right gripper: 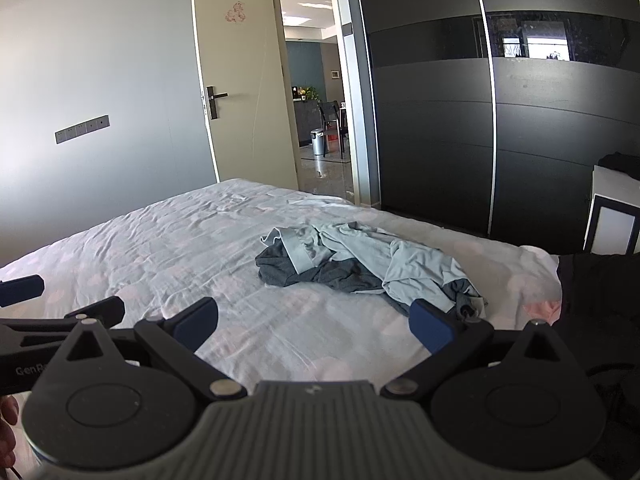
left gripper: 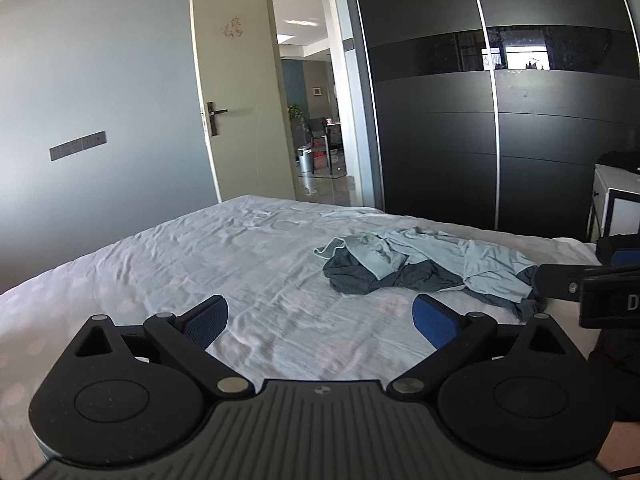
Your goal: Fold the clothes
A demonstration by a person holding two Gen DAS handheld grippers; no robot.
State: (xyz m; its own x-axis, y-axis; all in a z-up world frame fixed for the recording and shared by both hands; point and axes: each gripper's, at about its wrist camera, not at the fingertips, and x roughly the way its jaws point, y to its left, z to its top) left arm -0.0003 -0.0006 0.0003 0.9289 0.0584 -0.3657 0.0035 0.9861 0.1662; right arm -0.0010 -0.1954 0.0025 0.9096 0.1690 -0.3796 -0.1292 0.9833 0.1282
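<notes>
A crumpled garment in pale blue and dark grey lies in a heap on the bed, towards its right side. My left gripper is open above the sheet, short of the heap, with nothing between its blue pads. In the right wrist view the same garment lies just ahead, and my right gripper is open too, its right finger close to the heap's near corner. The right gripper's fingers show at the right edge of the left wrist view, near the garment's right end.
A dark sliding wardrobe stands behind the bed. An open cream door leads to another room. A white cabinet with a dark item on top is at the far right. A dark sleeve shows at right.
</notes>
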